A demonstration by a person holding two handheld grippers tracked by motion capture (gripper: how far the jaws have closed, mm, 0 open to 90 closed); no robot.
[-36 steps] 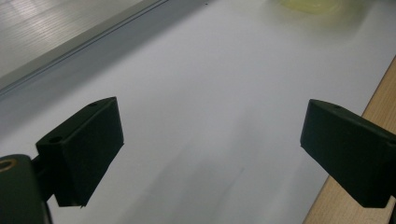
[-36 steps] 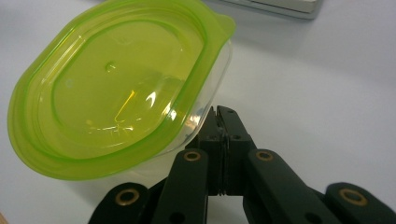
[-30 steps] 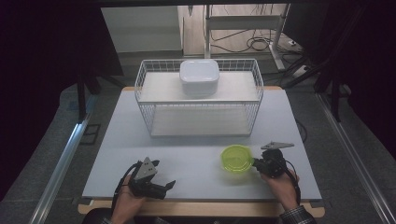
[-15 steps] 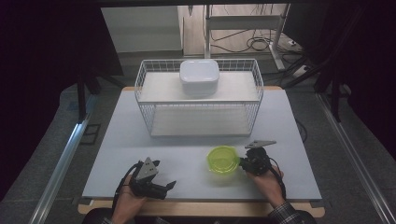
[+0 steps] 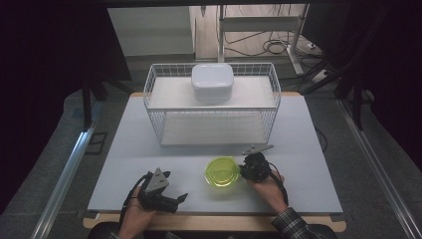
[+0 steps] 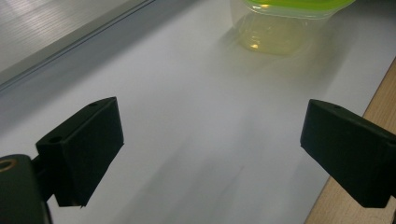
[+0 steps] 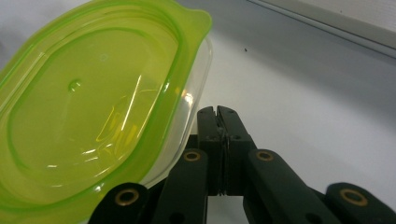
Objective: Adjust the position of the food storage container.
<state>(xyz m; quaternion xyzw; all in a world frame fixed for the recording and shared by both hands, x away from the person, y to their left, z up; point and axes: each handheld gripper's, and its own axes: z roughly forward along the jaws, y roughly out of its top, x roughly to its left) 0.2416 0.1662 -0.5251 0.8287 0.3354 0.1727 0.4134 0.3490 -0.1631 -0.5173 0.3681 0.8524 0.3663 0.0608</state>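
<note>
Clear plastic container with lime-green lid (image 5: 222,172) sits near the front edge of the white table (image 5: 308,149), in front of the wire basket (image 5: 213,107). Right gripper (image 5: 245,171) clenched with nothing between its jaws, pressed against the container's side. Left gripper (image 5: 175,199) released, jaws wide, idle. Container looks empty: probably light, stiff, smooth-walled, likely to skid. Best purchase: the lid's protruding rim.

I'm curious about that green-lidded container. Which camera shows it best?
The right gripper view: the container appears close up, its green lid and clear wall plain. The high view shows the whole of it but small; the left gripper view catches part of it at the top edge.
</note>
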